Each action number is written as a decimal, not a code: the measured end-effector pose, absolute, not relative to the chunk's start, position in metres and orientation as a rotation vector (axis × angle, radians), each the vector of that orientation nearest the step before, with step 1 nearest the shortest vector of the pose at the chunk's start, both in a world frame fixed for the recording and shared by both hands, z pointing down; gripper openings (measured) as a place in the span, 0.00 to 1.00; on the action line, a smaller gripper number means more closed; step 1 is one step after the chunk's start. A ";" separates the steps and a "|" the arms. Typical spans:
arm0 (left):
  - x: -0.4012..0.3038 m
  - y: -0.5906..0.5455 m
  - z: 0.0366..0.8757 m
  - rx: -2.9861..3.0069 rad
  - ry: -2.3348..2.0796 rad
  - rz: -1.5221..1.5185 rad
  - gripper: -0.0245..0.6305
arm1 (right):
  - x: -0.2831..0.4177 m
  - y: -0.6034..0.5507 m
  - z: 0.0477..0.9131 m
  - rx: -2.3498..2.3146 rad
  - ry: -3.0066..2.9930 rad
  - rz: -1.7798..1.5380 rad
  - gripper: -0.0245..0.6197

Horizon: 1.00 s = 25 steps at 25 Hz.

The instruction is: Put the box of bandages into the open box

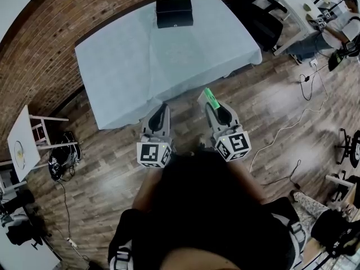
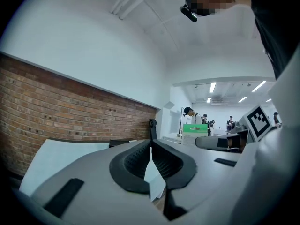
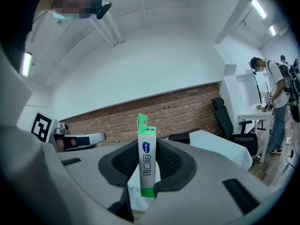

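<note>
The box of bandages, narrow, white and green, stands upright between the pads of my right gripper, which is shut on it. In the head view that box pokes out of the right gripper just off the near edge of the cloth-covered table. The open box, black, sits at the table's far edge, well away from both grippers. It also shows low beyond the jaws as the black box. My left gripper hovers beside the right one, its jaws closed together and empty.
A brick wall curves behind the table. A black office chair stands at the table's right end. A white stool and a bag are on the wooden floor to the left. Cables trail on the right, and people work at a desk.
</note>
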<state>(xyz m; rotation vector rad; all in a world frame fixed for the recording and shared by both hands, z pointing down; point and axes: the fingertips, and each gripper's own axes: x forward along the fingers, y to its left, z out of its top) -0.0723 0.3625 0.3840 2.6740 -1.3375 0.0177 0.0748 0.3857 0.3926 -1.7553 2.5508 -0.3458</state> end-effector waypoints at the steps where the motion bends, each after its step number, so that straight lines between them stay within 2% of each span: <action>1: -0.068 0.360 0.384 2.677 -1.344 0.022 0.10 | 0.080 0.383 0.392 -1.754 2.551 -0.341 0.20; 12: 0.006 0.340 0.394 2.647 -1.452 0.087 0.10 | 0.141 0.361 0.396 -1.671 2.602 -0.345 0.20; 25: 0.021 0.329 0.412 2.560 -1.545 0.157 0.10 | 0.163 0.321 0.413 -1.592 2.657 -0.399 0.20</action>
